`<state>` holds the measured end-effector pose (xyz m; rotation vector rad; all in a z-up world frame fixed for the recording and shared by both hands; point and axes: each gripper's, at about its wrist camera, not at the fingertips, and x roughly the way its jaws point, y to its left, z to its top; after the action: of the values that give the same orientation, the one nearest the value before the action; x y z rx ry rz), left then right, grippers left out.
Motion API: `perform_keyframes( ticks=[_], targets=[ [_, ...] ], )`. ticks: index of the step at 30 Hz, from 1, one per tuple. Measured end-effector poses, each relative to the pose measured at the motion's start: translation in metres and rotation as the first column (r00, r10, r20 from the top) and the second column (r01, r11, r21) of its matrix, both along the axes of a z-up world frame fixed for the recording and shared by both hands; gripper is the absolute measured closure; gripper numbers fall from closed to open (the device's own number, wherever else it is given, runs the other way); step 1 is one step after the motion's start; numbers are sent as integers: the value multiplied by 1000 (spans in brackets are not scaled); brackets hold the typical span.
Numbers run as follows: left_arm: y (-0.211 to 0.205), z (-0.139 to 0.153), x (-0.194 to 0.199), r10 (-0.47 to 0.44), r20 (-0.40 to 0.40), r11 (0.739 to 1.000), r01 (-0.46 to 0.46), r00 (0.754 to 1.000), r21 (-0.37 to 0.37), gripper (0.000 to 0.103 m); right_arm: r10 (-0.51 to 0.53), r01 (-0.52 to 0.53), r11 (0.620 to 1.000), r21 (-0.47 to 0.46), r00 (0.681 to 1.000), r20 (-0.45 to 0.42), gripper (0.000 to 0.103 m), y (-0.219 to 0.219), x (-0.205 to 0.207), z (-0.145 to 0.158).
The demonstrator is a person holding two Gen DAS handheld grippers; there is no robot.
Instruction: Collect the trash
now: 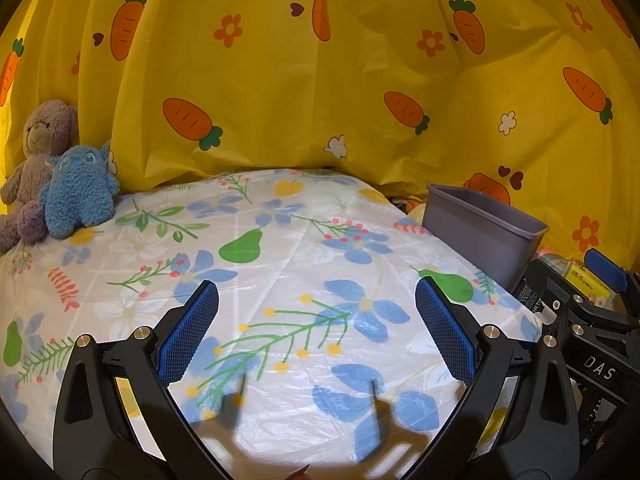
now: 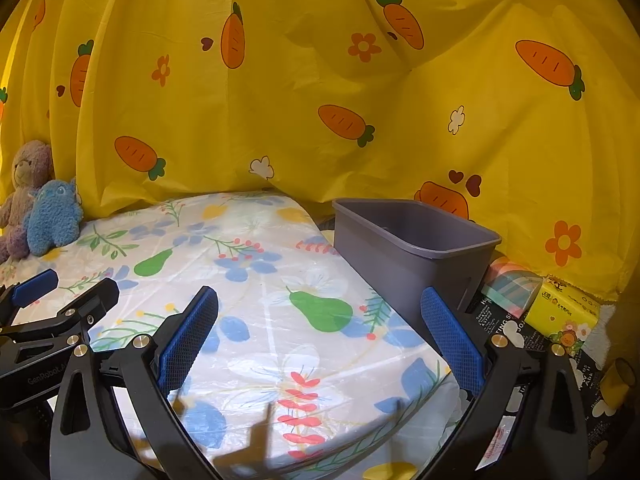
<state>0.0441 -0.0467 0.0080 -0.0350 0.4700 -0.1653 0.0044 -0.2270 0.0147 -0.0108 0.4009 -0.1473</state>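
Bin [image 2: 404, 256] floor unseen; tissue pack [image 2: 562, 314] print perhaps illegible

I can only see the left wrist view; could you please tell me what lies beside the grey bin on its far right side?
Observer: A yellow tissue pack lies right of the grey bin, on a black printed sheet.
Operator: Thank you; is anything between the pack and the bin?
Observer: Yes, a pastel checked packet sits between them.
Operator: Is the right hand-held gripper holding anything?
Observer: No, the right hand-held gripper is open, with only the floral tablecloth between its fingers.
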Motion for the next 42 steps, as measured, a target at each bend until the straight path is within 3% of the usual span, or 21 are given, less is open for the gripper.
perform_keyframes(
  ticks=[42],
  targets=[
    [-1,-1,-4,3,4,1000,-3,1000,-11,6,4,-4,1000,7,1000,6,6,2,0,2]
  ],
)
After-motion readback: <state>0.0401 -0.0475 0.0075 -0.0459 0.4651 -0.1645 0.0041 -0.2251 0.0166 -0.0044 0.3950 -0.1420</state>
